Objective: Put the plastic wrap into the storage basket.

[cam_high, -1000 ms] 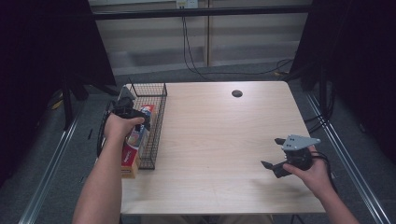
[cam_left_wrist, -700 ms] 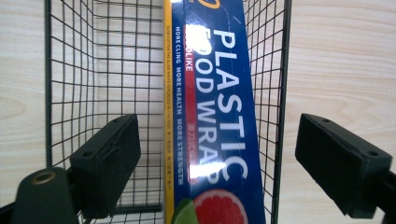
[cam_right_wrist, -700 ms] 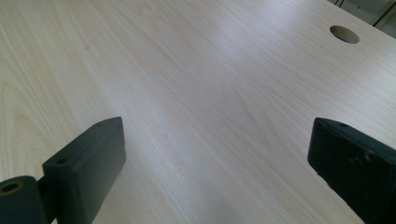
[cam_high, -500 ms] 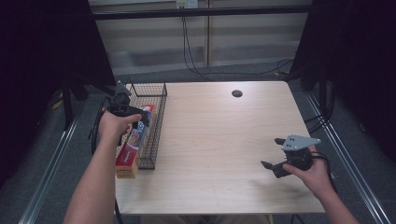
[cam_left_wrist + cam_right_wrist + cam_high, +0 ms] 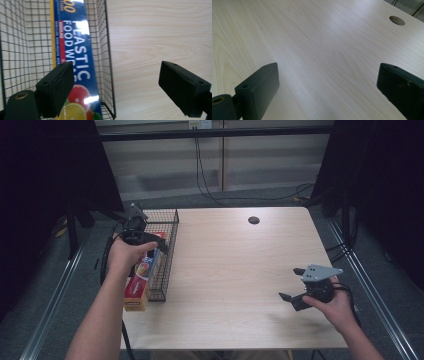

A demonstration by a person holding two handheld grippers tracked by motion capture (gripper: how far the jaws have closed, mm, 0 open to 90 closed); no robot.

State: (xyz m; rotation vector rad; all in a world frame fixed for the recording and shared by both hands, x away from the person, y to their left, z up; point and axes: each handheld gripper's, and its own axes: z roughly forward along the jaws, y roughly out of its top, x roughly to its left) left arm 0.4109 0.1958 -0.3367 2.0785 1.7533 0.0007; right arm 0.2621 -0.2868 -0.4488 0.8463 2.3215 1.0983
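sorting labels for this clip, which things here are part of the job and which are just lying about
Part of the job:
- plastic wrap box, lying in the basket
- wire basket at the table's left edge
- left gripper, open, over the basket

Just there:
- right gripper, open, over bare wood
- table
- round hole in the tabletop
- cables on the floor behind

The high view is dim and soft, with dark surrounds; the pale table (image 5: 230,270) takes an even overhead light, and faint shadows lie under the right tongs (image 5: 295,292). In the left gripper view, white glare patches break the lettering of the plastic food wrap box (image 5: 75,50) just ahead of the left tongs (image 5: 122,90), whose jaws are blurred. In the right gripper view, a broad sheen crosses the wood beyond the right tongs (image 5: 329,92), themselves out of focus.
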